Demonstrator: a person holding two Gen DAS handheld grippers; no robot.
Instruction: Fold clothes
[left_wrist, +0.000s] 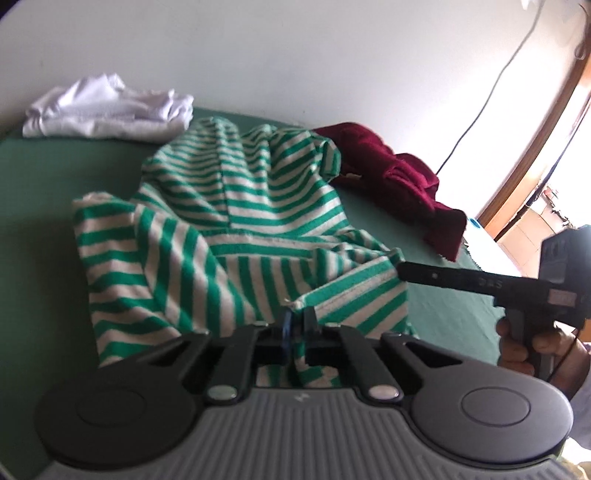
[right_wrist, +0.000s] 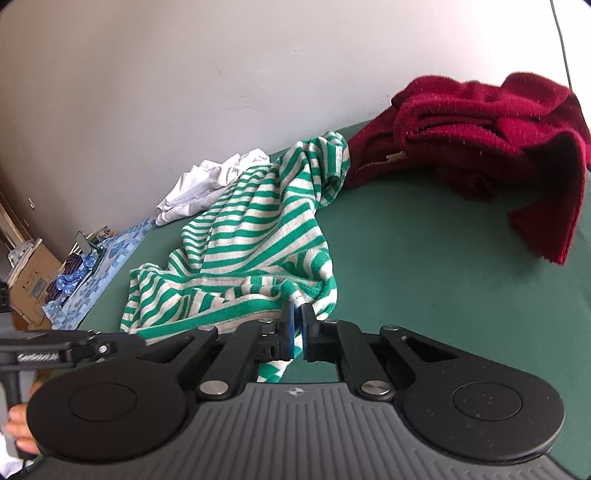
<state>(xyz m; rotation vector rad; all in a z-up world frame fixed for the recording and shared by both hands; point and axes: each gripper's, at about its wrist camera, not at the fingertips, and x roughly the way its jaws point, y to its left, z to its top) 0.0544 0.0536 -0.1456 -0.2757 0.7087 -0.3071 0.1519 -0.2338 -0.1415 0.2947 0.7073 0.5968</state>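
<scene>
Striped garment rumpled on green counter, between white clothes and maroon garment. Left claw and right claw each clenched on near hem. Step, judged: spreading flat; next move calls for even outward pull. Long axis runs hem-to-wall.

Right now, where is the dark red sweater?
In both views, the dark red sweater lies crumpled on the green table by the wall, right of the striped shirt.

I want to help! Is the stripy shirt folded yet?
Not yet. The striped shirt lies crumpled and bunched on the green table, both grippers pinching its hem.
</scene>
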